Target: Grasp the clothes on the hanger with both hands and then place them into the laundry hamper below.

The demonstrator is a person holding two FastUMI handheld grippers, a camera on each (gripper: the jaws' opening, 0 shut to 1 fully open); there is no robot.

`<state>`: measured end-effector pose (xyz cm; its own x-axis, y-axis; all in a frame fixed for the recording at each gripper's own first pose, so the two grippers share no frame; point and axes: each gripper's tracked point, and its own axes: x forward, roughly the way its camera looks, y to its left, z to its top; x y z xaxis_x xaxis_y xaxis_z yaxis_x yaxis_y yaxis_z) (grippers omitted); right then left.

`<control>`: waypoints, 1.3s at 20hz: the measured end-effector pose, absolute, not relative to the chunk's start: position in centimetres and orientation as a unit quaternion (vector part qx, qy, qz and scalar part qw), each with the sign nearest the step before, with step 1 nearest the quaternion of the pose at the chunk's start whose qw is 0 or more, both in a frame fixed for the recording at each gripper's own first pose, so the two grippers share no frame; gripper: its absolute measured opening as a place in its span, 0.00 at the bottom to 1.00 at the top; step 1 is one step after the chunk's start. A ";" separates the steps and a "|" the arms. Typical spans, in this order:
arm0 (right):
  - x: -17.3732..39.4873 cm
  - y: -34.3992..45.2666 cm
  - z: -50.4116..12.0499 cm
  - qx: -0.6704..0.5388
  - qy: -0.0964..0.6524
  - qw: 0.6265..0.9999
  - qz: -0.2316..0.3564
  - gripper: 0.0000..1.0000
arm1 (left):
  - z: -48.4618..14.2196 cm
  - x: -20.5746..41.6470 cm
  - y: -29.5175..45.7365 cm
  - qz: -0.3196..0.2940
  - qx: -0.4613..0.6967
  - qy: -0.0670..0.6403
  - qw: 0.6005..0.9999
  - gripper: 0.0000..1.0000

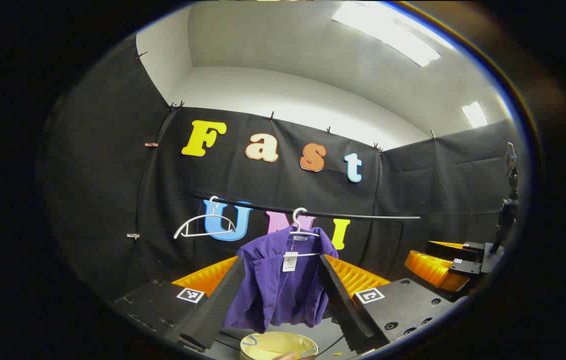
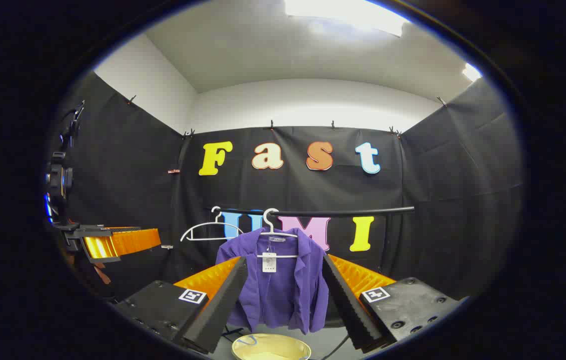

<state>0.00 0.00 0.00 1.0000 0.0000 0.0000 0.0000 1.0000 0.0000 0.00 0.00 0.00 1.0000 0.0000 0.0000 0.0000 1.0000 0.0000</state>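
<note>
A purple shirt (image 1: 283, 287) hangs on a white hanger (image 1: 304, 235) whose hook is over a black rail (image 1: 363, 216) running across the booth's back wall. The shirt's front is open, a white tag (image 1: 290, 261) dangles at its collar, and in the left gripper view its left shoulder droops lower than the hanger's bar. In the right gripper view the same shirt (image 2: 283, 287) sits more evenly on its hanger (image 2: 275, 232), tag (image 2: 268, 262) at the neck, rail (image 2: 353, 212) above.

Directly below the shirt stands the laundry hamper (image 1: 278, 346), a round, pale yellow tub of which just the rim and inside show at the bottom edge; it shows likewise under the shirt in the right gripper view (image 2: 271, 347).

On the rail to the left of the shirt hangs a second white hanger (image 1: 202, 225), bare and tilted; the right gripper view has it (image 2: 211, 231) close beside the shirt's shoulder.

The left gripper (image 1: 283, 300) points at the shirt with its two black, ridged fingers wide apart, framing the shirt without touching it. The right gripper (image 2: 285, 300) is aimed the same way, its fingers also spread wide and clear of the cloth.

Well off to the right of the shirt in the left gripper view is the right gripper's orange and black body (image 1: 455, 265); well to the shirt's left in the right gripper view is the left gripper's body (image 2: 107, 242).
</note>
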 end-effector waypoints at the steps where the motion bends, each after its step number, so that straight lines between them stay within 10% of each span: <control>1: -0.1 -0.1 0.0 -0.002 0.000 1.000 -0.002 0.96 | 0.2 0.0 0.0 0.000 0.000 -0.004 1.000 0.89; 26: -4.3 3.4 1.1 -0.031 0.005 0.997 -0.064 0.96 | 1.1 -2.6 1.4 -0.073 -0.003 -0.017 0.997 0.93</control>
<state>-4.31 3.43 1.07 0.9919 -0.1273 -0.0059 0.1267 0.9900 -0.0624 -2.63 1.37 1.09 0.9889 -0.1447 0.0348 0.1449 0.9894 -0.0035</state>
